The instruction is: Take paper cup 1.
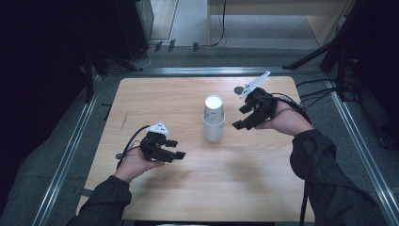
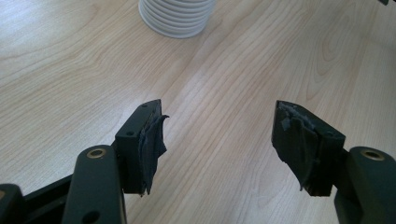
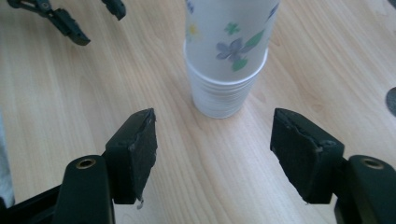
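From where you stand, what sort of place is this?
Probably a lab recording station: a wooden table in a metal frame, cables on the floor, and a hand-held gripper in each hand near stacked paper cups.

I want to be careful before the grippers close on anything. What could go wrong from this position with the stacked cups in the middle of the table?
1. The stack of paper cups is tall and narrow and stands free on the table; a push from the open right gripper, which faces it, could tip it.
2. The pads of the open left gripper look torn, so its grip may slip.
3. Squeezing hard may crush the thin cups.
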